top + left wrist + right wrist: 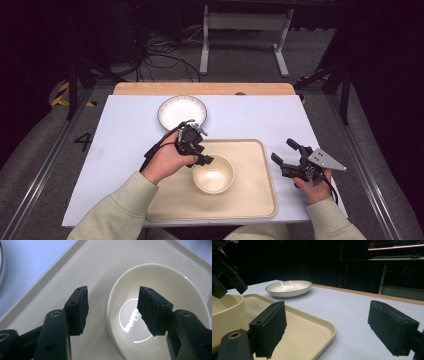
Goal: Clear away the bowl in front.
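A cream bowl (213, 175) (170, 282) (224, 312) stands on a cream tray (250, 200) (100, 262) (307, 332) at the table's near middle. My left gripper (200, 161) (112, 300) hovers open just above the bowl's far-left rim. One pad is over the tray and the other over the bowl's inside, with neither pressing on it. My right gripper (282, 150) (328, 317) stands open to the right of the tray with nothing between its pads. In the right gripper view the left gripper (228, 290) shows above the bowl.
A white ribbed plate with a dark rim (182, 111) (289, 288) lies on the white table (125, 130) behind the tray. A wooden strip (200, 88) runs along the table's far edge. Cables and a white frame (245, 22) are on the floor beyond.
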### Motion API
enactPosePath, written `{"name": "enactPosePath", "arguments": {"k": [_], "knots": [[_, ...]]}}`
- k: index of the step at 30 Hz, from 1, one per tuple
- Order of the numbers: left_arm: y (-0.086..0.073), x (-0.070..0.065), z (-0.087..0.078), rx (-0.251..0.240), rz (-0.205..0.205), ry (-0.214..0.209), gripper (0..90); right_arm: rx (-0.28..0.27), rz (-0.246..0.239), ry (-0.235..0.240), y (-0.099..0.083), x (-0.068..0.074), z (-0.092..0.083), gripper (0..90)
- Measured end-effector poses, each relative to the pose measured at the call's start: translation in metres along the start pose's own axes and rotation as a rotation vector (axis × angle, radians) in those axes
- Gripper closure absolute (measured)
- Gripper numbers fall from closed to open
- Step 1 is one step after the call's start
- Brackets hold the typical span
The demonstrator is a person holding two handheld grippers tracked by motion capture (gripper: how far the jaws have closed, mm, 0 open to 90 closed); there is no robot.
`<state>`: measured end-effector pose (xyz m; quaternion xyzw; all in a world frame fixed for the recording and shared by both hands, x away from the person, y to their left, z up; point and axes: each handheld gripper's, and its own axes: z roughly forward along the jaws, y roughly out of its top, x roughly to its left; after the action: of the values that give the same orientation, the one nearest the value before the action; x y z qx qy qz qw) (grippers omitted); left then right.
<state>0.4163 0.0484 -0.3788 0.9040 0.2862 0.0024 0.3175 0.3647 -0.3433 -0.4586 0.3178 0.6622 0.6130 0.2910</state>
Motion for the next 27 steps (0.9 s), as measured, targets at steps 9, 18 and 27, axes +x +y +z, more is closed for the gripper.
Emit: {"name": "enactPosePath", "arguments": {"k": [9,18,27], "knots": [[-0.017,-0.003,-0.025,-0.108,0.021,0.056,33.9,0.004,0.006,0.006,0.0,0.0,0.001,15.2],[-0.042,-0.005,-0.046,-0.179,0.022,0.09,30.8,0.013,0.001,0.027,0.001,-0.001,0.001,14.8],[-0.065,-0.003,-0.062,-0.25,0.022,0.109,28.6,0.015,0.004,0.033,0.001,-0.002,0.001,14.7]]}}
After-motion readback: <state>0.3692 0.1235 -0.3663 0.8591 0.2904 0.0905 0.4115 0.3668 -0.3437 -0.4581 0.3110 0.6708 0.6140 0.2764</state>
